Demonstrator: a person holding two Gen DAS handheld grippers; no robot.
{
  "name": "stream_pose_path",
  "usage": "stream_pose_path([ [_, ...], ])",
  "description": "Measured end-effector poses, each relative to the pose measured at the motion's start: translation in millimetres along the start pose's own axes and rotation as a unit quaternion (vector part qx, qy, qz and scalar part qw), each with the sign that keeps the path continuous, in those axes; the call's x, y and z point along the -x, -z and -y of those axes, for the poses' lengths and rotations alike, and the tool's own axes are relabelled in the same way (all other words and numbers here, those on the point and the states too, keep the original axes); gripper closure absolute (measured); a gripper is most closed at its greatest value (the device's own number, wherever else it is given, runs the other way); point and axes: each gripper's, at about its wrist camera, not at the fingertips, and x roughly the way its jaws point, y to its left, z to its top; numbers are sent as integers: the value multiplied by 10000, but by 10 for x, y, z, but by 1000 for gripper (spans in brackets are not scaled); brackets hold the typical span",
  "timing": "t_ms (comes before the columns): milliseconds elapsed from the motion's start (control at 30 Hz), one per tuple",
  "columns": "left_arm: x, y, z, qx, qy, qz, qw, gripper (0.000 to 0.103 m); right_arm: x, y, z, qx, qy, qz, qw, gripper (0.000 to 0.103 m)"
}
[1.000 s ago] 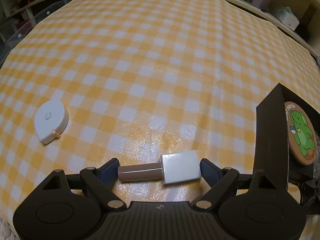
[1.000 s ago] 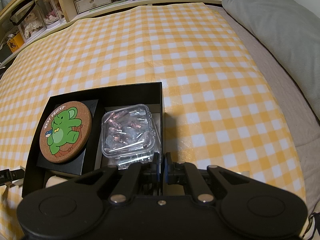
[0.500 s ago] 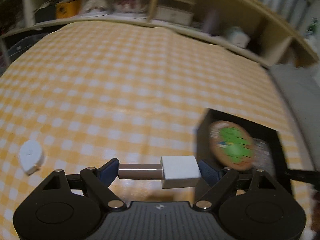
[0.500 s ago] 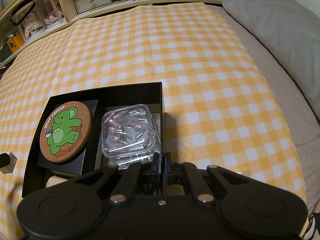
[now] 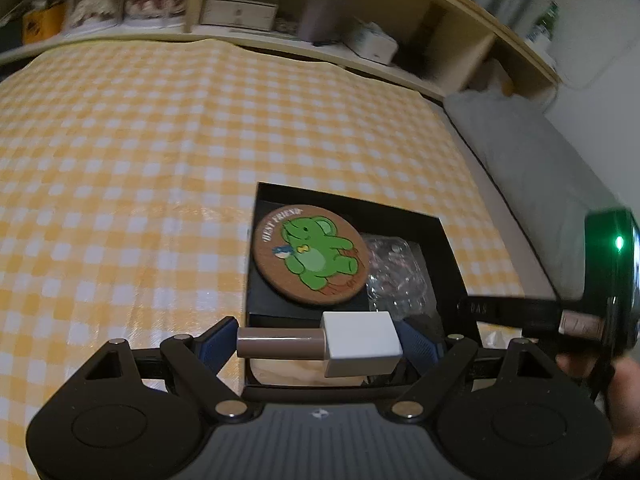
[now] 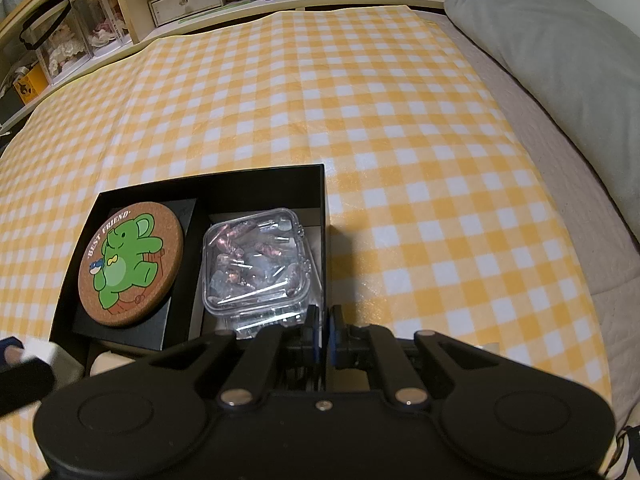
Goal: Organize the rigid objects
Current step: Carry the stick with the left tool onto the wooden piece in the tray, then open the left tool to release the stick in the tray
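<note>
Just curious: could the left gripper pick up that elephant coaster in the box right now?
Probably not yet. The left gripper is already clamped on a white-capped bottle, so its jaws are full, though the coaster lies uncovered on top in the black box.

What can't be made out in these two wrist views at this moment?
- Right wrist view: the black box's near side is hidden behind the right gripper; whether its shut jaws pinch the wall is unclear.
- Right wrist view: the bottle in the left gripper is blurred and cut off at the left edge.
- Left wrist view: the clear case is blurred; its contents are unreadable.
- Left wrist view: the box floor under the left gripper is mostly hidden.
</note>
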Motion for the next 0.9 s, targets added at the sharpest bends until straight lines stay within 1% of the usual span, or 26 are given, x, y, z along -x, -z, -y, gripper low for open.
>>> stream_pose_path([
  [167, -113, 1, 16, -75, -33, -41, 10000, 16, -7, 8, -7, 11, 12, 2, 10000, 97],
  [367, -151, 12, 27, -205, -43, -62, 9998, 16, -5, 5, -11, 3, 10, 2, 10000, 97],
  [533, -157, 6, 15, -169, -70, -69, 9998, 15, -1, 2, -14, 5, 14, 1, 10000, 97],
  [700, -177, -10, -25, -24, -27, -250, 9997, 12, -1, 8, -23, 12, 18, 2, 10000, 97],
  [900, -168, 14, 5, -110, -57, -299, 9995, 11, -16, 15, -30, 14, 11, -6, 10000, 97],
])
